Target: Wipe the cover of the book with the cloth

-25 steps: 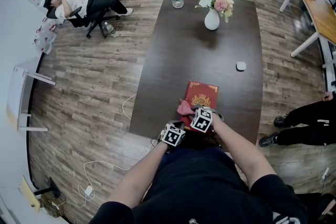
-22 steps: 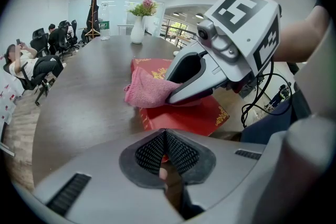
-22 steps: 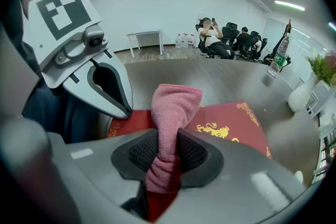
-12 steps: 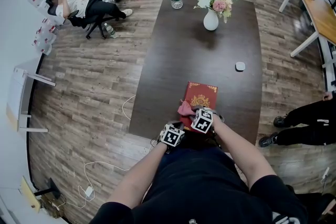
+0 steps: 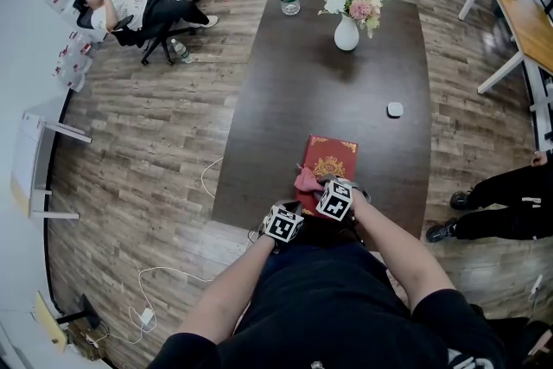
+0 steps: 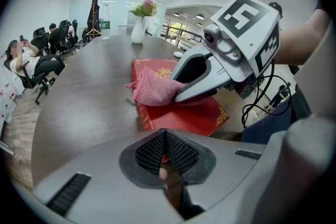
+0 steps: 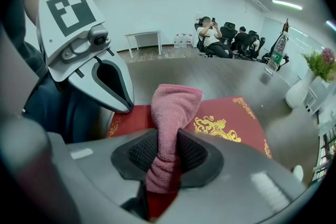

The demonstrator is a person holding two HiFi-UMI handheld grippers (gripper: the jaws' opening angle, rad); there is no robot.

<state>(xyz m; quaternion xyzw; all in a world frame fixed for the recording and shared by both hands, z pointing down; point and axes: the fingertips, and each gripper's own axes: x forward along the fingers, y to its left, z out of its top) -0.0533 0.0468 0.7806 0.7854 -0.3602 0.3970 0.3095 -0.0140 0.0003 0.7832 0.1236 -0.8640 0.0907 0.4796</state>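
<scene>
Pink cloth (image 7: 173, 107) sits on the red book's (image 5: 333, 158) left edge, pinched in the right gripper (image 7: 163, 152). It has hardly moved since a moment ago, so most of the cover needs wiping. Beside the book waits the left gripper (image 6: 165, 152), jaws together, empty.

Book (image 5: 333, 158) on the table (image 5: 302, 91), near end — cloth (image 5: 305, 180) on its left side; vase (image 5: 346, 34) far behind.

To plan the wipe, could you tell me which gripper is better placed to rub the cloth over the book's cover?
Right: the right gripper is shut on the cloth, which lies on the book; the left gripper is shut, empty.
</scene>
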